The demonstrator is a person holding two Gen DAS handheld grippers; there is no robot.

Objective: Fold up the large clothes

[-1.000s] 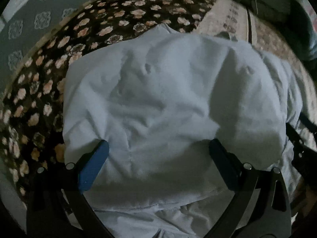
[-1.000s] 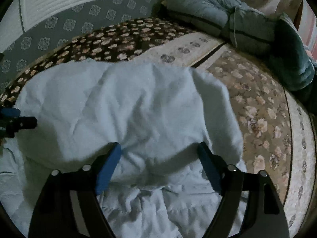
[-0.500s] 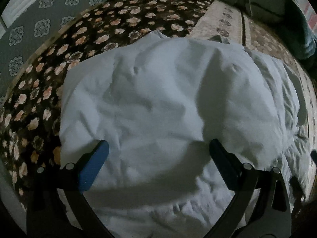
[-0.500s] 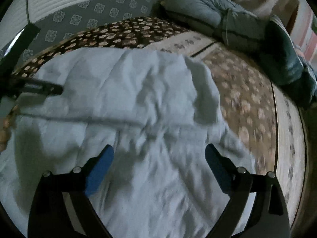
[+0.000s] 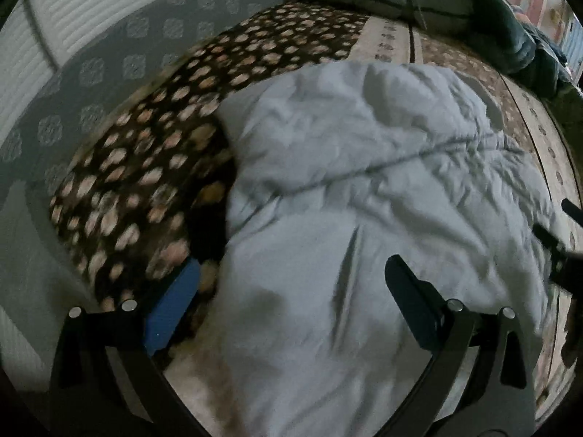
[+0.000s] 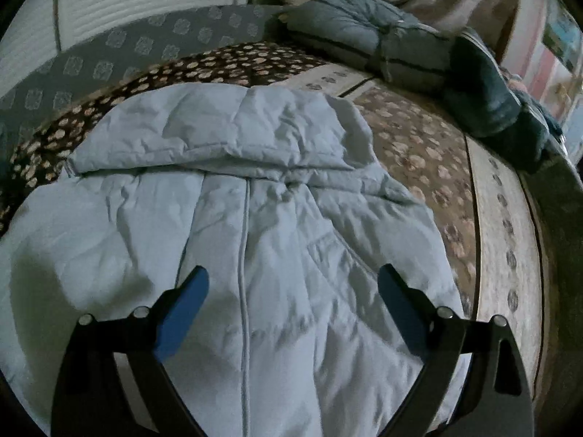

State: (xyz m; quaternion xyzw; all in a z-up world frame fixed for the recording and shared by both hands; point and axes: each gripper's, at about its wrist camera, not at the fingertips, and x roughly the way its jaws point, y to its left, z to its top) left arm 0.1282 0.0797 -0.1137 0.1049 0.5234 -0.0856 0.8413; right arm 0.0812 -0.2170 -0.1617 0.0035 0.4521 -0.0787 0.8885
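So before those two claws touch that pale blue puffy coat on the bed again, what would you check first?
1. Left gripper empty, jaws wide: ok.
2. Right gripper empty, jaws wide: ok.
3. Pale blue coat lying on the bed cover, nothing on top: ok.
4. Hood folded down over the body: ok.
5. Coat smooth enough for a neat fold: not ok, heavily wrinkled.
6. Near hem and sleeves placed evenly: cannot tell, out of view.

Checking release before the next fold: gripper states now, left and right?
Left gripper: open, holding nothing, above the pale blue jacket.
Right gripper: open, holding nothing, over the same jacket.
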